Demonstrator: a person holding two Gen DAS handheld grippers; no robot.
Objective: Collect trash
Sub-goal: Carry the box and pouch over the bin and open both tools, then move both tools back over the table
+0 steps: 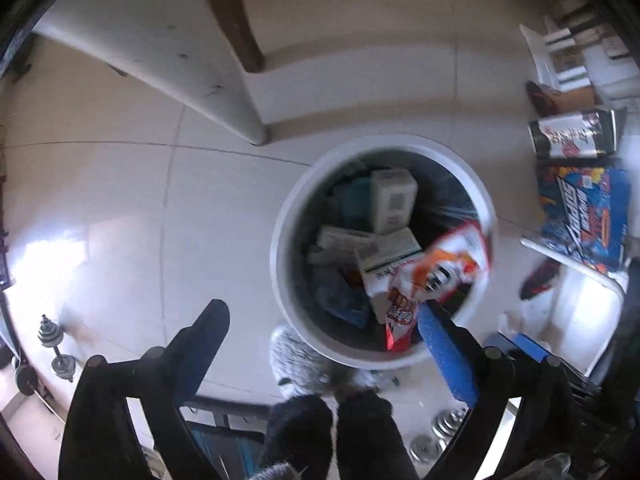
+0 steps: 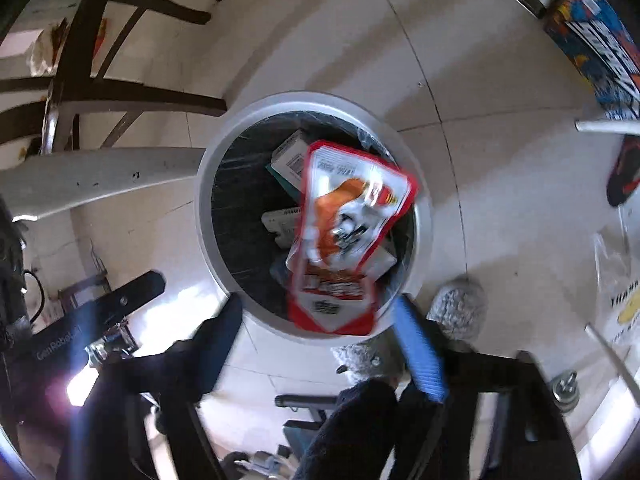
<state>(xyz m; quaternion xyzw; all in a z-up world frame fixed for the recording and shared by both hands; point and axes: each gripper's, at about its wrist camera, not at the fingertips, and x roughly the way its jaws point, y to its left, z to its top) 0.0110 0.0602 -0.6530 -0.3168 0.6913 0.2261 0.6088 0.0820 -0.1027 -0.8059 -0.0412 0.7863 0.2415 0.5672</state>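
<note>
Both views straight down into round white-rimmed bin (image 1: 280, 240) (image 2: 208, 184) with black liner, on glossy tiled floor (image 1: 120, 200). Glossy crinkled red-orange snack wrapper (image 1: 440, 268) (image 2: 344, 220) over the bin's near side, motion-blurred; whether touching anything, cannot tell. Left tongs (image 1: 320, 320) spread wide, nothing between them; right tongs (image 2: 320, 312) likewise wide, empty. Cardboard cartons (image 1: 390, 200) in the bin, clearer from left wrist. Right wrist alone shows dark wooden chair legs (image 2: 88, 60); left alone, dumbbell (image 1: 52, 344).

Left gripper (image 1: 320, 320) and right gripper (image 2: 320, 316) both point downward, fingers spread wide
</note>
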